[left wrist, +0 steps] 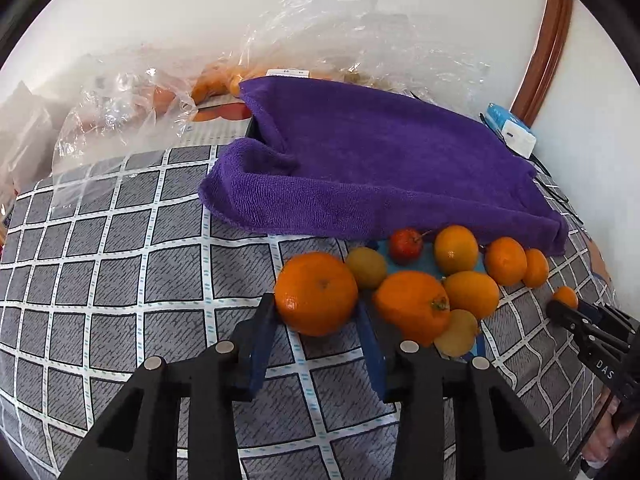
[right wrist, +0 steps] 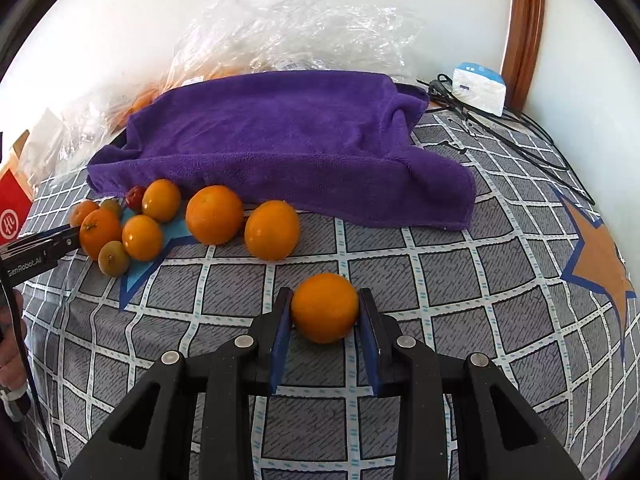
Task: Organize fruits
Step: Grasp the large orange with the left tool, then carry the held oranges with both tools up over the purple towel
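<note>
On the checked cloth [right wrist: 460, 264], each gripper grasps 1 orange: the left gripper [left wrist: 318, 316] clamps one [left wrist: 316, 294] at the heap's edge, the right gripper [right wrist: 325, 312] one [right wrist: 325, 307] well apart. Sorting looks barely begun; the mixed heap [right wrist: 140, 220] beside the purple towel [right wrist: 288, 136] remains.

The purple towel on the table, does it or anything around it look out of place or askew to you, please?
Yes: the purple towel lies rumpled, apparently draped over something dark, with one corner folded back. Loose fruit crowds its front edge, including a small red fruit among the oranges.
</note>
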`<state>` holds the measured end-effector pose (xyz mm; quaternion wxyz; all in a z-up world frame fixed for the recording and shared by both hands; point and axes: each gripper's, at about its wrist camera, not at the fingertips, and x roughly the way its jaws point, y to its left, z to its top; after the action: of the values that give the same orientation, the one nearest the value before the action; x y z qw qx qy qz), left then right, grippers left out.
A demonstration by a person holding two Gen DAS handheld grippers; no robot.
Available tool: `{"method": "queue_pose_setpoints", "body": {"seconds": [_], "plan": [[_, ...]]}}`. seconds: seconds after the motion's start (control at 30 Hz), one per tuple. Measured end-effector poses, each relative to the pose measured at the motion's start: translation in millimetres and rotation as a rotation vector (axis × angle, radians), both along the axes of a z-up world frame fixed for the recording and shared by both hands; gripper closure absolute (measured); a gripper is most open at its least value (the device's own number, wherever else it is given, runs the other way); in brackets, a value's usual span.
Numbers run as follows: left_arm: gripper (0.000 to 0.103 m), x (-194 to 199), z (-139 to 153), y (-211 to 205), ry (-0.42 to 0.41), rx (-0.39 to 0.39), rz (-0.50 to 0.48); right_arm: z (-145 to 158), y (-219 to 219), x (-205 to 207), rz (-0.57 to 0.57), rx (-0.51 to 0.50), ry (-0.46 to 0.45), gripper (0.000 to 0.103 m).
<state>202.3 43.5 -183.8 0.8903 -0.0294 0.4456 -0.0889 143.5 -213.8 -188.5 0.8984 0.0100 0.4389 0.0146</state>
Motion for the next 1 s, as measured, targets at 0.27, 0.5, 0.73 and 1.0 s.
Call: {"method": "queue_pose_setpoints", "body": {"seconds": [0.27, 0.5, 0.73, 1.0], "plan": [[0.066, -15, 6, 22, 0.020, -0.037, 0.039, 2, 0, -1, -0.012, 0.000, -0.009, 0.071], [0.065, -26, 2, 30, 0.034, -0.032, 0.063, 1, 2, -4, -0.015, -0.005, -0.005, 0.071], [0.058, -27, 1, 18, -0.001, 0.024, 0.083, 2, 4, -12, -0.007, -0.019, -0.001, 0.071], [0.065, -39, 9, 40, 0.006, -0.123, 0.084, 15, 0, -19, -0.021, -0.026, -0.039, 0.071]]}}
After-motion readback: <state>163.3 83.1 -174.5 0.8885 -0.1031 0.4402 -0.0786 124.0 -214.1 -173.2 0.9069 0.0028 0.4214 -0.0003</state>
